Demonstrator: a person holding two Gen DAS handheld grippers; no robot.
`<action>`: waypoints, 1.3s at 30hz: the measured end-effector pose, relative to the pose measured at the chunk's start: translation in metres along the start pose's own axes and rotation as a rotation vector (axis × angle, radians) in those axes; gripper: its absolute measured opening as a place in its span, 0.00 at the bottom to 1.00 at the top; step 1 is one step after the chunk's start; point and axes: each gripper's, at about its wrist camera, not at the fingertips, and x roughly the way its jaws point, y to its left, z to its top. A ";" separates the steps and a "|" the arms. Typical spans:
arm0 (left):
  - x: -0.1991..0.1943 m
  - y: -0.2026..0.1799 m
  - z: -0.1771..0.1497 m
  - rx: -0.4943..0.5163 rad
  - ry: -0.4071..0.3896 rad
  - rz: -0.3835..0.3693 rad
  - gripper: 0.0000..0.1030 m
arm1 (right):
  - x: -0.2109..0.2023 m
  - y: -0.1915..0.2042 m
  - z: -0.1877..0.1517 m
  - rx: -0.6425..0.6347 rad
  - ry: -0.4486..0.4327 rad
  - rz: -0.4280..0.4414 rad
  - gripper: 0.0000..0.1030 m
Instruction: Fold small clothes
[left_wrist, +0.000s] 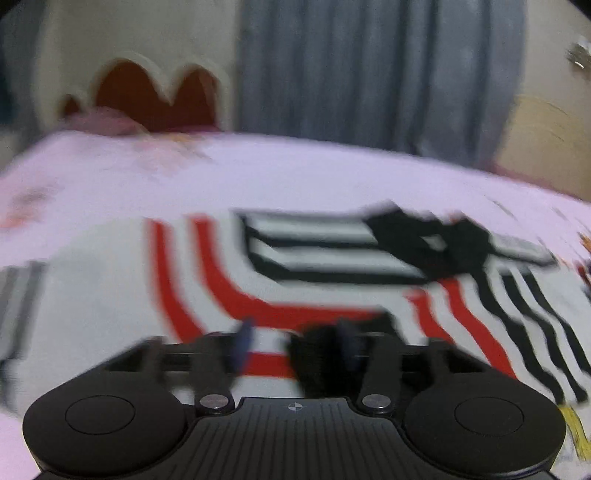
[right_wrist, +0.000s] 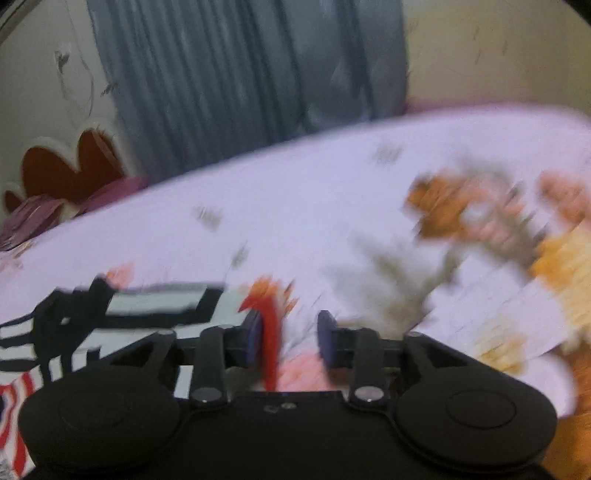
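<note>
1. One small garment (left_wrist: 110, 280), white with red and black stripes, spread flat on pale pink bed sheet (left_wrist: 295, 177); also at lower left of right wrist view.
2. Looks soft, light, limp; likely to sag and crease when lifted. Best taken by an edge or corner, thin layers pinched, not the middle.
3. Left gripper (left_wrist: 291, 347) low over the red stripes; fingers apart, nothing pinched, cloth only beneath.
4. Right gripper (right_wrist: 290, 341) at garment's edge; fingers apart, red strip of cloth against left pad (right_wrist: 253, 339), other pad clear; no clamp.
5. Count: one garment, two grippers, one grey curtain (left_wrist: 369, 74), one headboard (left_wrist: 155, 96). Both views blurred; no other clothes made out.
</note>
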 end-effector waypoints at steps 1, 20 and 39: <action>-0.007 -0.002 0.004 -0.002 -0.027 -0.002 0.53 | -0.010 0.004 -0.001 -0.008 -0.021 0.013 0.29; 0.042 -0.073 0.004 0.177 0.068 -0.198 0.56 | 0.015 0.027 -0.008 -0.198 0.114 0.040 0.00; -0.005 -0.091 -0.025 0.236 0.111 -0.273 0.59 | -0.091 0.098 -0.089 -0.386 0.124 0.080 0.32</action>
